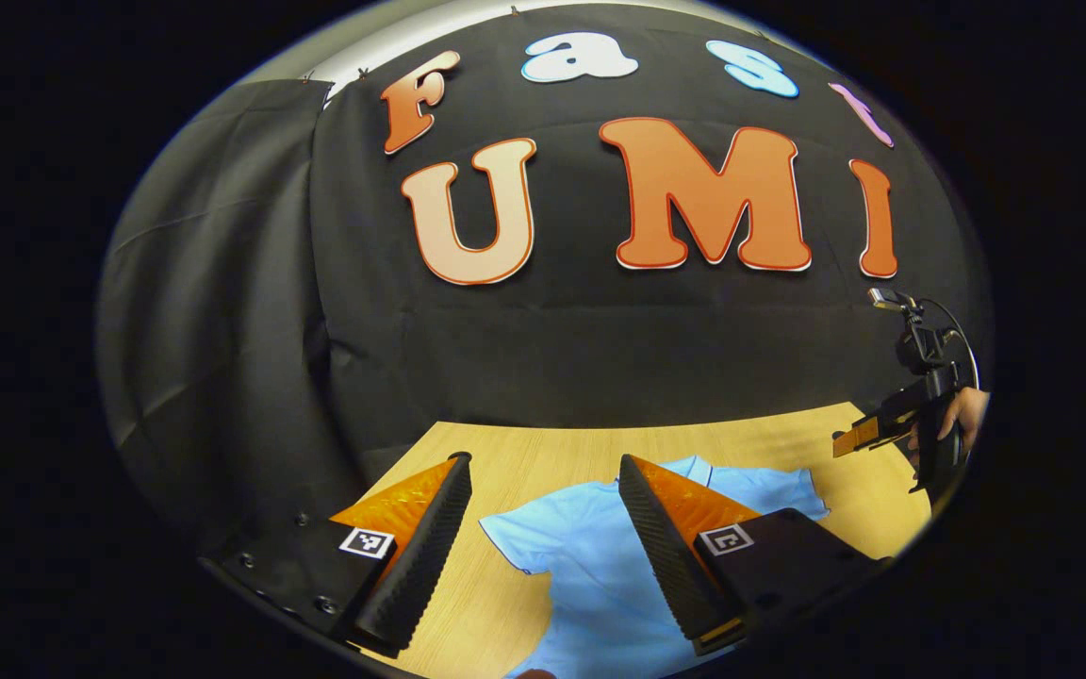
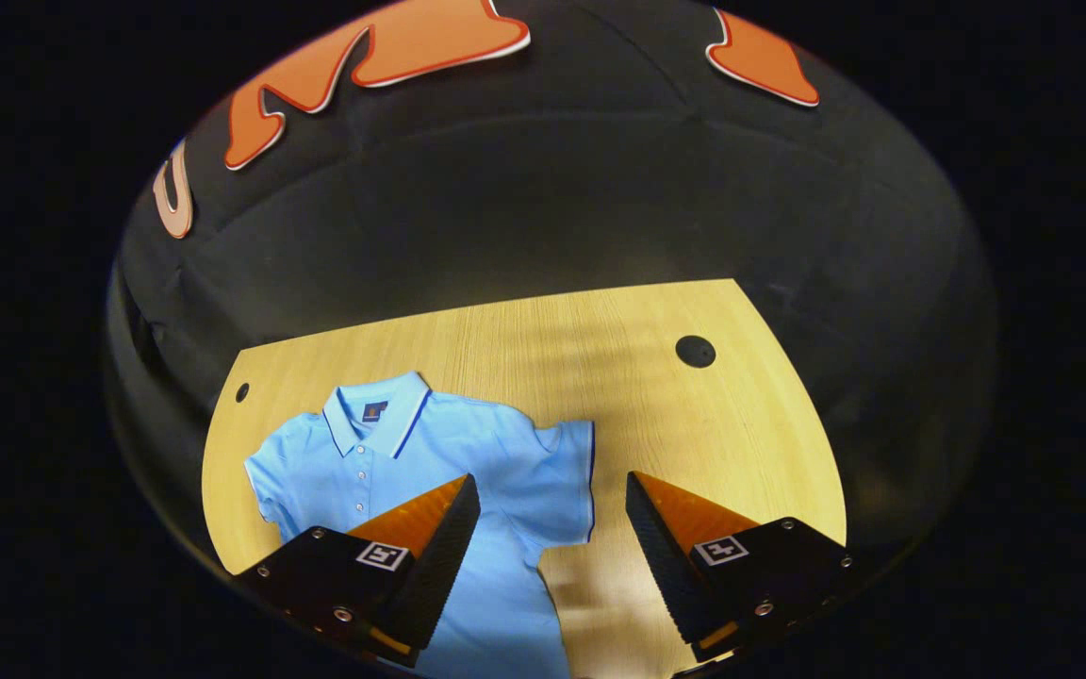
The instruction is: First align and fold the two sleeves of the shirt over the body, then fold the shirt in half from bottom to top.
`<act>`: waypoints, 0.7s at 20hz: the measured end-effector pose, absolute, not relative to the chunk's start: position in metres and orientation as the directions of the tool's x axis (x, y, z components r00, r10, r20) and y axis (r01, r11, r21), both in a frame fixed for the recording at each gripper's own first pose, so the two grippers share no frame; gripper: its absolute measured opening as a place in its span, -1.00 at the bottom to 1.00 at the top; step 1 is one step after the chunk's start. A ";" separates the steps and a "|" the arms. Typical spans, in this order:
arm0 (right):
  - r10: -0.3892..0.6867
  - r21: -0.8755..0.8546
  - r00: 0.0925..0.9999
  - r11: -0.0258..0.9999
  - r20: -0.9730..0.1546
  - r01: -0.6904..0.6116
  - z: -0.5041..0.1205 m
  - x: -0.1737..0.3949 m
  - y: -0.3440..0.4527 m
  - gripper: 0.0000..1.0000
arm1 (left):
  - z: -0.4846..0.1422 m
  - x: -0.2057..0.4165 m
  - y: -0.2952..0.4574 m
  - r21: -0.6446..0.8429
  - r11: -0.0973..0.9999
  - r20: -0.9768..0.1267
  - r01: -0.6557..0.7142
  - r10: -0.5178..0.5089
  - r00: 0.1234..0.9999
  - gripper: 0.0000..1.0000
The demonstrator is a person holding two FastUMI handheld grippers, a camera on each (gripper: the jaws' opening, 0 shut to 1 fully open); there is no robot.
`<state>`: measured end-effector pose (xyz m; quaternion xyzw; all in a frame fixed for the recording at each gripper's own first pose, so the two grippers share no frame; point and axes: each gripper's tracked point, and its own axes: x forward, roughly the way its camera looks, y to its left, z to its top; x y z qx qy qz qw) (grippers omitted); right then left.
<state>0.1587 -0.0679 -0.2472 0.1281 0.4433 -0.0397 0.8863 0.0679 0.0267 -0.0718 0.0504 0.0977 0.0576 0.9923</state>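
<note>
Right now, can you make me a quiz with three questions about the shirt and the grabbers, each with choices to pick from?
1. Where does the light blue short-sleeved polo shirt lie?
A. flat on the light wooden table
B. hanging on the wall
C. on the floor

2. What colour is the thin trim on the shirt's collar?
A. red
B. dark blue
C. yellow

3. How stand the left gripper and the right gripper?
A. both shut on a sleeve
B. one open, one shut
C. both open, holding nothing

Answers: 1 A, the shirt is spread on the tabletop with both sleeves out. 2 B, a dark blue line edges the collar. 3 C, each view shows a wide gap between its fingers, with no cloth pinched.
</note>
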 end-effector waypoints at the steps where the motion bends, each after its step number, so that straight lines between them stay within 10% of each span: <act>1: 0.051 0.197 0.585 0.962 -0.809 0.189 -0.257 0.162 -0.067 0.88 | -0.074 0.068 0.028 0.116 0.987 -0.196 -0.109 0.130 0.972 1.00; 14: 0.079 0.193 0.385 0.944 -0.920 0.268 -0.355 0.178 -0.070 0.70 | -0.089 0.065 0.032 0.137 0.980 -0.257 -0.144 0.176 0.950 1.00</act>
